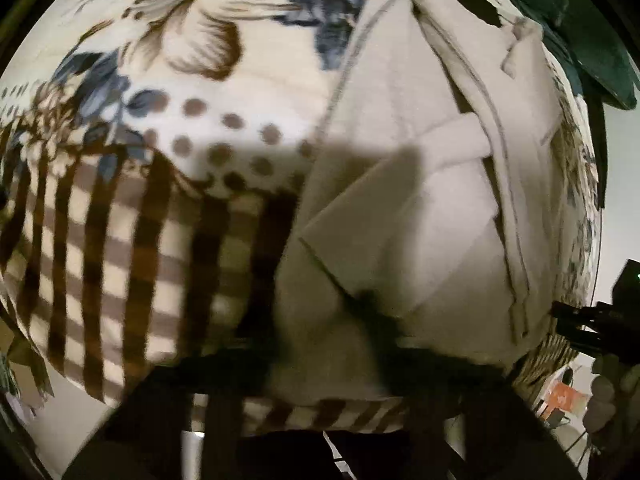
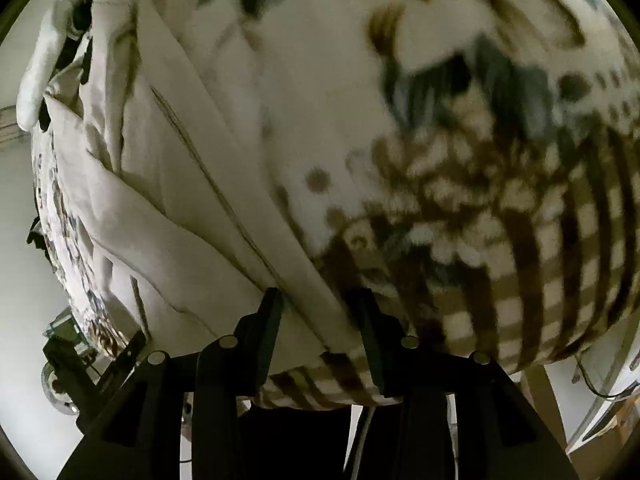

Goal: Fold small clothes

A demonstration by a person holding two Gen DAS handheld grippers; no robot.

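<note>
Right tool fingers apart, straddling cream garment hem on patterned blanket; left tool state unclear.

A floral and checked blanket covers the bed, with a cream garment lying directly on it, beside the checks.

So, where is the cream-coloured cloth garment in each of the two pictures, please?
Left wrist view: the cream-coloured cloth garment fills the centre and right, running from top to the bottom edge of the bed.
Right wrist view: it lies on the left half, its near hem between the open right gripper fingers.
Shared landmark: the floral and brown-checked blanket under it.
</note>
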